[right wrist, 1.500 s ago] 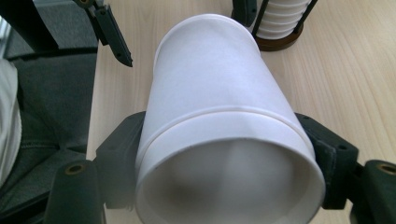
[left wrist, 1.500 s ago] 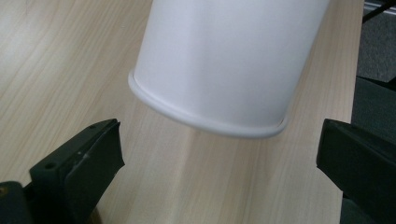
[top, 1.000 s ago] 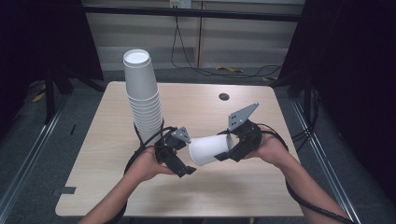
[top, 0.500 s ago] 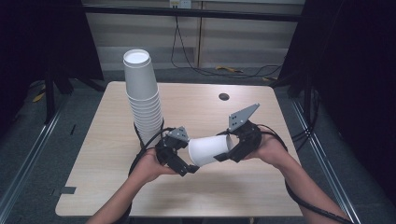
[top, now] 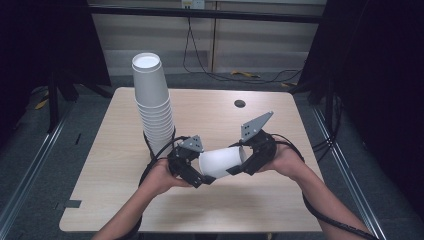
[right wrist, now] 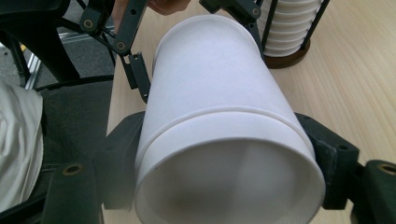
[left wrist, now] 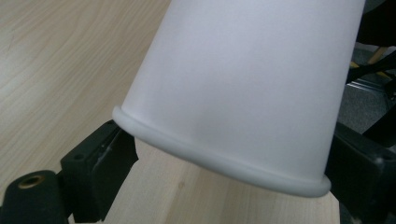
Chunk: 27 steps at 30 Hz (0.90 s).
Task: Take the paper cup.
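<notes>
Two nested white paper cups [top: 222,161] hang level over the table's [top: 110,200] near edge, beside the cup stack [top: 152,107]. Your right gripper [right wrist: 224,163] clamps the inner cup; your left gripper [left wrist: 219,158] has just been closing, its jaws now flanking the outer cup's rim. Seat them firmly, then pull straight apart.

Open tabletop [top: 280,125] ahead and to the right of both grippers — free passage there, apart from a small dark hole [top: 240,103] near the far edge. Blocked at the left — tall stack of white cups [top: 152,107] in its wire holder, just beyond the left gripper [top: 192,167]. Bare wood along the near edge.
</notes>
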Each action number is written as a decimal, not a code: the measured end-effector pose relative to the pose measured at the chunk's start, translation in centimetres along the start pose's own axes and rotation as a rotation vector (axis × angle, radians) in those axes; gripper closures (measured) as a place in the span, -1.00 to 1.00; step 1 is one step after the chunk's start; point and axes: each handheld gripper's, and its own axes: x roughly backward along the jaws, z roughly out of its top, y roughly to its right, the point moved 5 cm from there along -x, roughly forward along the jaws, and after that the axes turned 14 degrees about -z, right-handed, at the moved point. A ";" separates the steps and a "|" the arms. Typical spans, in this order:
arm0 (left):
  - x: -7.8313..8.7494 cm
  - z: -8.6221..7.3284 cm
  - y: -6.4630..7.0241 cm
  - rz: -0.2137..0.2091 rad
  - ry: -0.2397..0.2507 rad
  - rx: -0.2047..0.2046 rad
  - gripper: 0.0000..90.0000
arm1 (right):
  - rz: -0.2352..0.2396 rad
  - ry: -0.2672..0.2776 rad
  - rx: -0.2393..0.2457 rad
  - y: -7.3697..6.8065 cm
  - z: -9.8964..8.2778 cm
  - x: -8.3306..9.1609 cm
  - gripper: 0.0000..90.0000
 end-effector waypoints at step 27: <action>0.0 0.5 0.3 -0.007 -0.021 -0.069 -0.75 | 0.024 0.002 -0.003 -0.1 0.0 0.0 -0.44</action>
